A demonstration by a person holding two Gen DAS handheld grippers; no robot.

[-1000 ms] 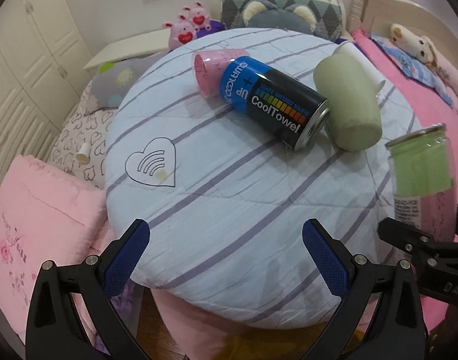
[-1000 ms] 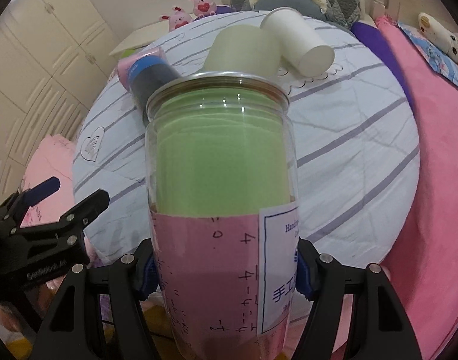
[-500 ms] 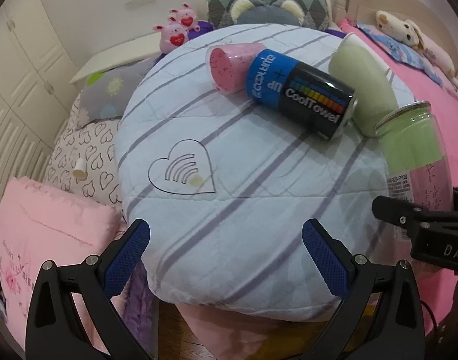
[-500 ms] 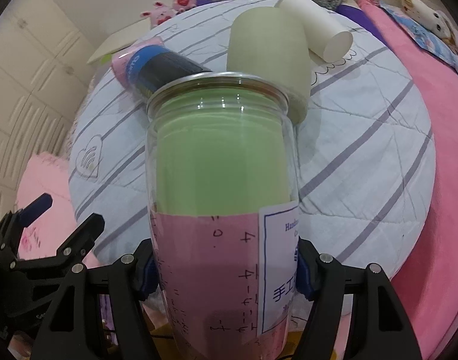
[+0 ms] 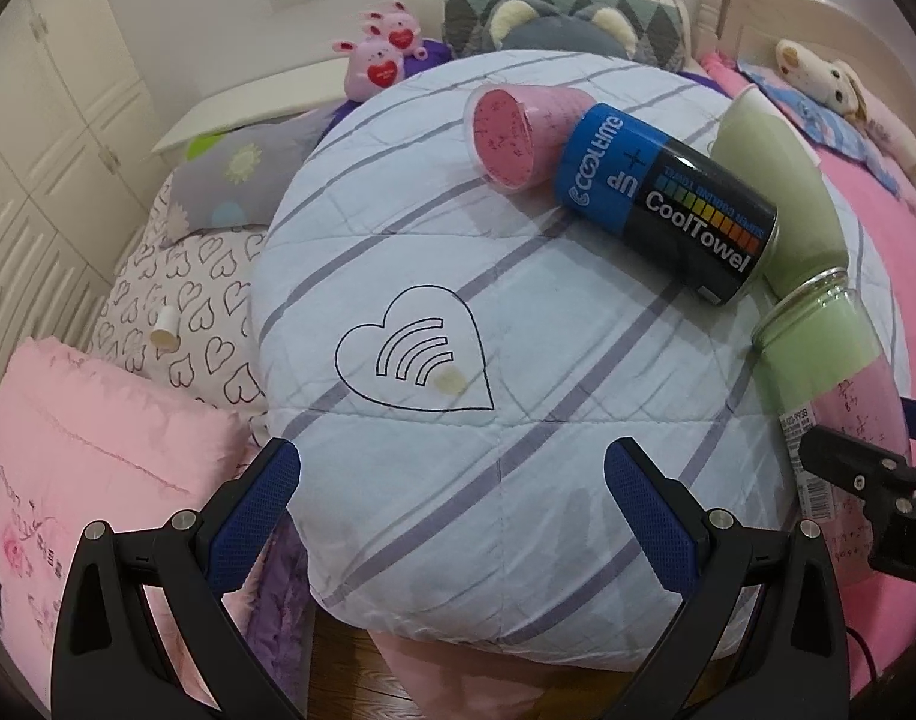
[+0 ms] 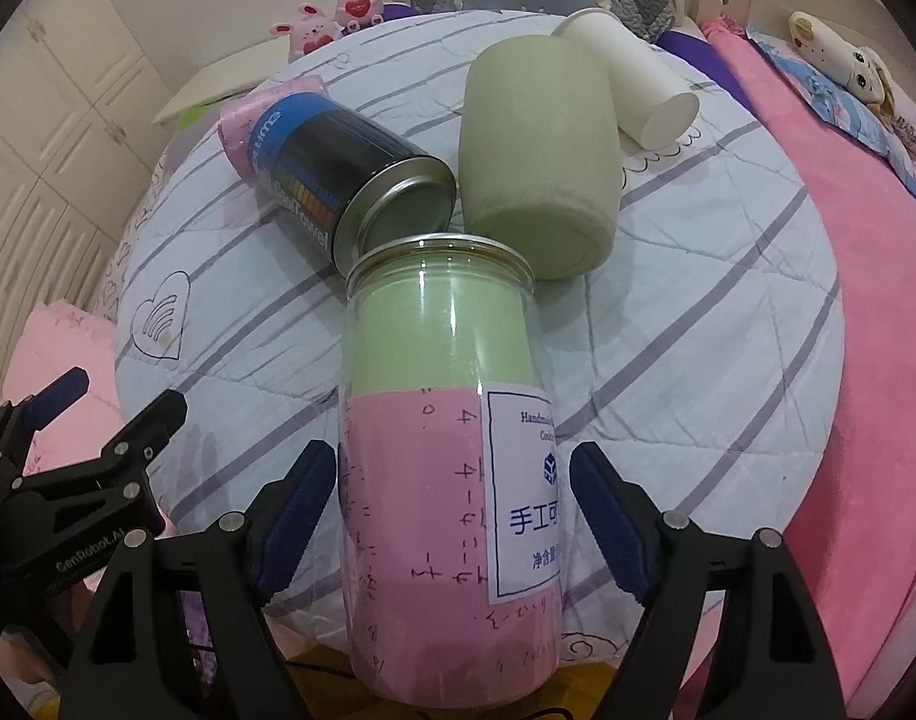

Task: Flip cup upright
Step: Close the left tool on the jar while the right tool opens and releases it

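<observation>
On the near right edge of the round striped cushion [image 6: 667, 324], the clear plastic jar-cup [image 6: 452, 456] sits between the right gripper [image 6: 452, 516] pads. The jaws look slightly spread, with small gaps both sides, so contact is doubtful. The cup's long axis runs along the fingers, metal-rimmed end pointing far. Whether it stands or lies is unclear from this view. The left gripper [image 5: 452, 498] is wide open, holding nothing, well left of the cup. The right one is the nearer by far. Just beyond the rim lie the CoolTowel can [image 6: 344, 180] and green cup [image 6: 535, 156], both on their sides. A white paper cup [image 6: 631, 90] and pink cup [image 5: 517, 138] lie farther off.
</observation>
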